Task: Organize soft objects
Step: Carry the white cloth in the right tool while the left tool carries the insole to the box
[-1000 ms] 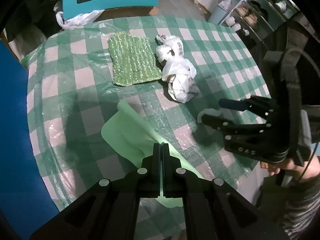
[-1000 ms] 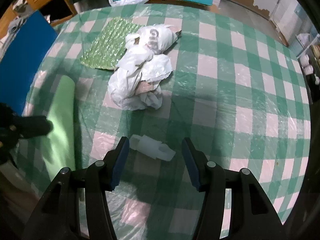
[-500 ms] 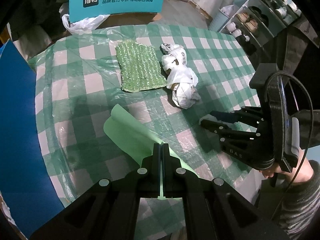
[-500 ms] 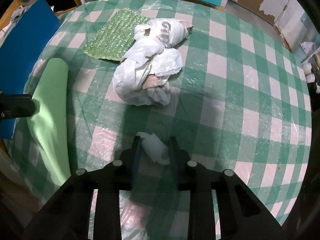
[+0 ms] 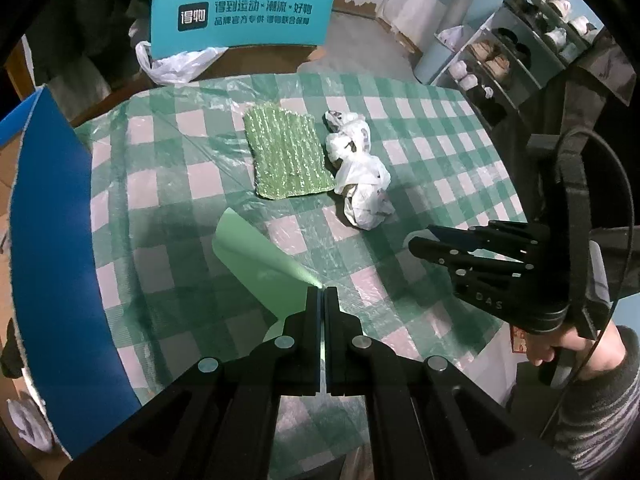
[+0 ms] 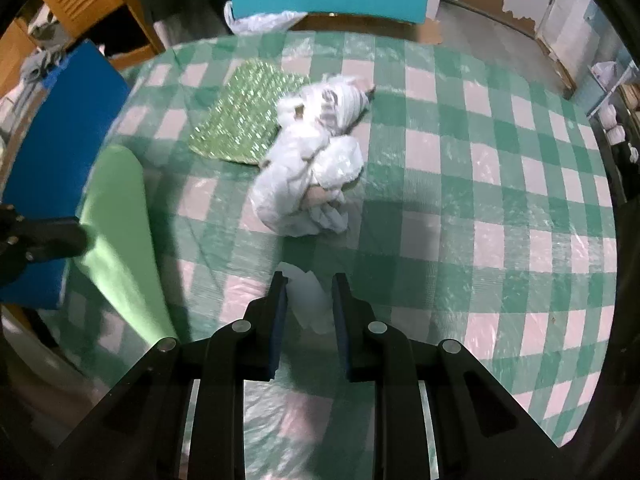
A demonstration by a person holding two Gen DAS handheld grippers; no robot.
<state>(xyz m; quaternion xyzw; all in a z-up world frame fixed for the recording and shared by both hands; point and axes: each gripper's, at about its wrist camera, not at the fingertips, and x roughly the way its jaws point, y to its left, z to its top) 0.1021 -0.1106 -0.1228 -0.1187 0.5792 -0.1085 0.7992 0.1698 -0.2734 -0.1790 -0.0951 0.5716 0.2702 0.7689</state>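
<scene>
The right gripper is clamped on a small white foam piece near the worktop's near edge, while the left gripper is pinched tight on a pale green sheet that curls up off the cloth toward the left edge. Toward the far edge a green bubble-wrap pad lies flat, its right side touching a crumpled white plastic bag.
</scene>
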